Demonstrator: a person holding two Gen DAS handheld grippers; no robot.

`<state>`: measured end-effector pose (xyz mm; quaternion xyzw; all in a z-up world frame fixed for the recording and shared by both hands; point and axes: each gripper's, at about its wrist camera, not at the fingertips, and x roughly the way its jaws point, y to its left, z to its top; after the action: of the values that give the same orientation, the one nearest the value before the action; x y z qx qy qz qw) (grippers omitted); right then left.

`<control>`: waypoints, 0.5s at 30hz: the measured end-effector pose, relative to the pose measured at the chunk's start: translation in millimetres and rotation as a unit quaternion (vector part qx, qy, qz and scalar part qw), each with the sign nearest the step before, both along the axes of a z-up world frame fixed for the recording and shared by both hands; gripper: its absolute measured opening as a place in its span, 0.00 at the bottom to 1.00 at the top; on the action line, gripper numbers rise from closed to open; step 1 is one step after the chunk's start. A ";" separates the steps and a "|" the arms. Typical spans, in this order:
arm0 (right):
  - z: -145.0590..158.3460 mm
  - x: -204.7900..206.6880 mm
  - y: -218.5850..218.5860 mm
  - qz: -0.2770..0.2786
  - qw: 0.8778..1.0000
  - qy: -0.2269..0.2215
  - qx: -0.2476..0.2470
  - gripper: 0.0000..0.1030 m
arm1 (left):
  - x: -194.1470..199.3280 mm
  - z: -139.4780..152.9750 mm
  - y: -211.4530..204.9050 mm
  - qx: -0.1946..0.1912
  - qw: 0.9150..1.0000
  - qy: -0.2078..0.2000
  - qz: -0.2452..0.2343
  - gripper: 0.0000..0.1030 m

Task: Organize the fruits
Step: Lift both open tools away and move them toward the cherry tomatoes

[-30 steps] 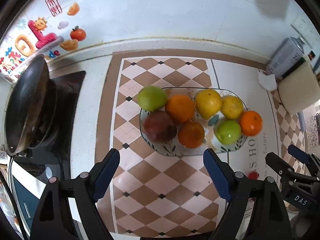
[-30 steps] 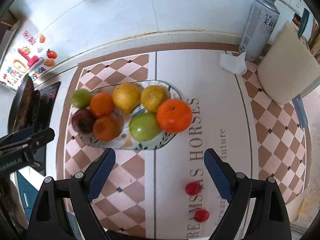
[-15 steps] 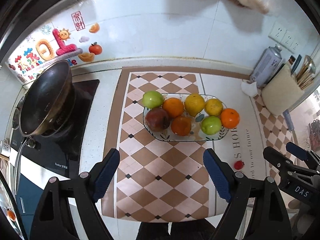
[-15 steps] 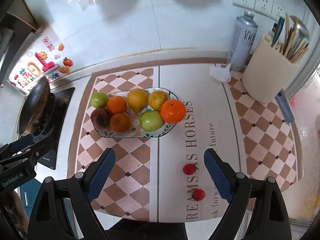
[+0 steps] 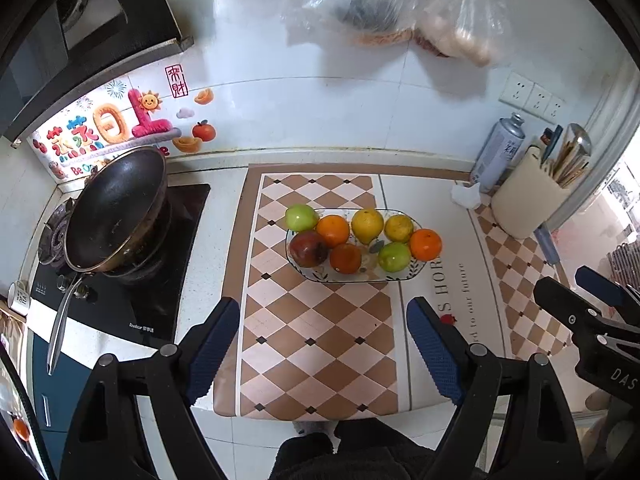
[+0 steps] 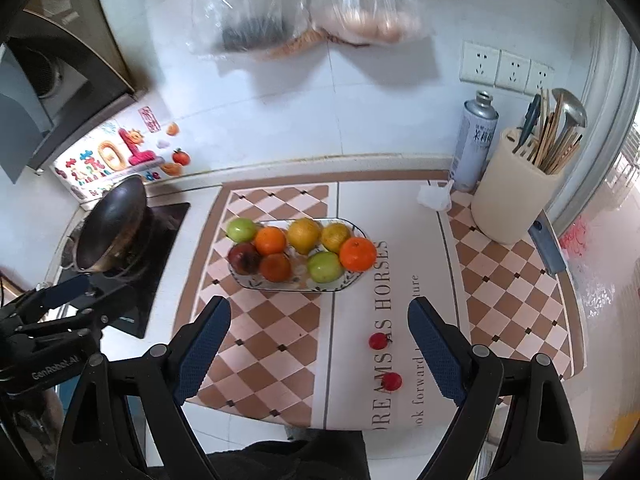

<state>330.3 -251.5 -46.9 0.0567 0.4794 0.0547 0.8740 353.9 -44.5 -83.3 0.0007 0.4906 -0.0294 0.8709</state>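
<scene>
A glass dish (image 5: 396, 278) (image 6: 347, 282) on the checkered counter mat holds several fruits: green apples (image 5: 301, 218), oranges (image 5: 425, 244) (image 6: 358, 254), yellow citrus (image 5: 367, 225) and a dark red fruit (image 6: 244, 258). Two small red cherry tomatoes (image 6: 377, 341) (image 6: 392, 381) lie on the mat in front of the dish; one shows in the left wrist view (image 5: 447, 319). My left gripper (image 5: 323, 350) and right gripper (image 6: 318, 350) are both open and empty, held high and back from the counter's front edge.
A black wok (image 5: 114, 210) sits on the stove at left. A spray can (image 6: 474, 142), a cream utensil holder (image 6: 516, 196), crumpled tissue (image 6: 434, 197) and a cleaver (image 6: 546, 246) stand at right. Plastic bags (image 6: 304, 4) hang on the tiled wall.
Both grippers have pulled up and back from the dish, so the whole counter now shows. Both stay open. The fruits have not moved.
</scene>
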 end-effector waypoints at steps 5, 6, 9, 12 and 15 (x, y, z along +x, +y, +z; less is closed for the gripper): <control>16.2 -11.9 4.6 0.009 1.000 -0.012 0.001 0.90 | -8.8 11.2 -2.0 -0.004 1.000 -0.007 -0.003 0.83; 17.7 -13.1 4.6 0.009 1.000 -0.013 0.001 0.90 | -10.1 13.2 -1.8 -0.004 1.000 -0.008 -0.002 0.83; 18.9 -13.7 4.0 0.009 1.000 -0.013 0.003 0.90 | -13.2 18.6 -1.4 -0.004 1.000 -0.015 0.001 0.83; 18.4 -13.1 3.1 0.009 1.000 -0.011 0.008 0.90 | -15.4 21.6 -1.2 -0.005 1.000 -0.017 0.002 0.83; 18.0 -11.6 3.0 0.010 1.000 -0.010 0.011 0.90 | -16.5 22.4 -1.7 -0.004 1.000 -0.017 0.002 0.83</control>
<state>318.7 -248.6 -28.9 0.0611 0.4708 0.0696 0.8774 337.5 -46.3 -60.9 -0.0034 0.4758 -0.0299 0.8790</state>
